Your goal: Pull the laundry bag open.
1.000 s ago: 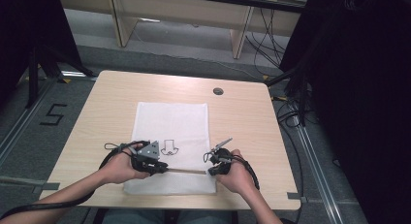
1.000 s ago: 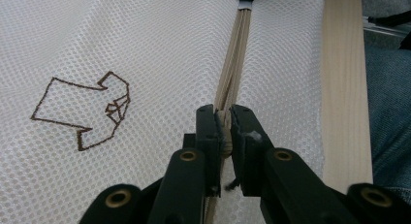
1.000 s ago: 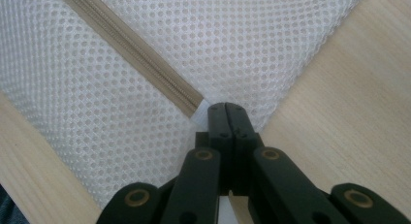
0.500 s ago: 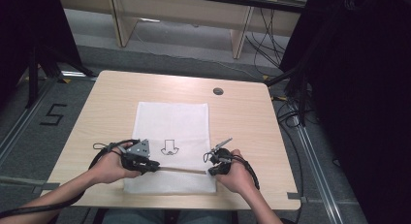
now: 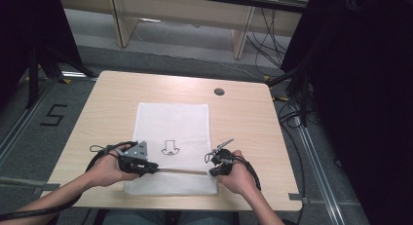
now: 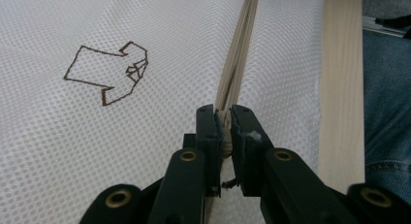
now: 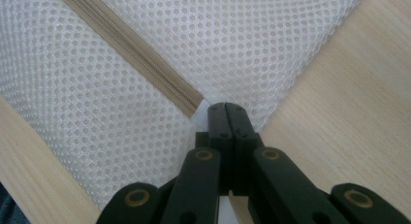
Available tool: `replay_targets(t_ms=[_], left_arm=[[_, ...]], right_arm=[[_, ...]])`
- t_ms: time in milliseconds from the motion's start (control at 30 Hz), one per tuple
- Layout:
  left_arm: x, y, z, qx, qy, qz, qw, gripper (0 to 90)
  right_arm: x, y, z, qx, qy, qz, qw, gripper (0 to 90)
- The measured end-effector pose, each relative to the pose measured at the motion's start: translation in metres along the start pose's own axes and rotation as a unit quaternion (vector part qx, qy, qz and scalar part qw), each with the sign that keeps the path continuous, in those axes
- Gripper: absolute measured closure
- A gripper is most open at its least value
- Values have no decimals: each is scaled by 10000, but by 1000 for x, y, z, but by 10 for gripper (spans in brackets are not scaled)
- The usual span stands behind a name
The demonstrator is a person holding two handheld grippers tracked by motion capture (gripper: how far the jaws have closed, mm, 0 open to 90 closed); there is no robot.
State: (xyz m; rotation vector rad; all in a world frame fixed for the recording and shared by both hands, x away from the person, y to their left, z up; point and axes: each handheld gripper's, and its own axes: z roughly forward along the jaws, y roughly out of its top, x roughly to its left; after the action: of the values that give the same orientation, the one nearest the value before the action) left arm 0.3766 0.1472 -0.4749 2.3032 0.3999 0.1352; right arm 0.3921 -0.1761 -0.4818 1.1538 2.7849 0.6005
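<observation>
The white mesh bag (image 5: 173,137) lies flat on the table (image 5: 243,118) — light, soft, easy to wrinkle. The left gripper (image 6: 224,129) pinches the zipper (image 6: 240,59); the right gripper (image 7: 225,115), pressed together, holds the bag's corner — good places to hold.

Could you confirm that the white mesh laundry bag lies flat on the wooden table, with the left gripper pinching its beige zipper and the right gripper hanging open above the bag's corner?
Not quite: the right gripper is shut on the mesh laundry bag at the zipper's end, as the right gripper view shows. The bag does lie on the table, and the left gripper pinches the zipper.
</observation>
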Motion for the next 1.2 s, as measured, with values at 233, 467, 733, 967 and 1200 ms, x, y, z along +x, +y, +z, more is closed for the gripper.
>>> replay_targets(t_ms=[233, 467, 733, 967, 1200], left_arm=[[0, -3, 0, -19, 56, -61, 10000, 825], [0, -6, -1, -19, 0, -99, 9999, 825], [7, -17, -15, 4, 140, -202, 9997, 825], [7, -21, -20, 29, 175, -149, 9997, 825], [6, -26, -22, -16, 146, -298, 9994, 825]], right_arm=[[0, 0, 0, -16, -3, -32, 10000, 900], [0, 0, 0, -22, -9, -22, 10000, 900], [1, 0, 0, 2, 15, 74, 10000, 900], [1, 0, 0, -7, -22, 24, 10000, 900], [0, 0, 0, -26, 0, -25, 10000, 900]])
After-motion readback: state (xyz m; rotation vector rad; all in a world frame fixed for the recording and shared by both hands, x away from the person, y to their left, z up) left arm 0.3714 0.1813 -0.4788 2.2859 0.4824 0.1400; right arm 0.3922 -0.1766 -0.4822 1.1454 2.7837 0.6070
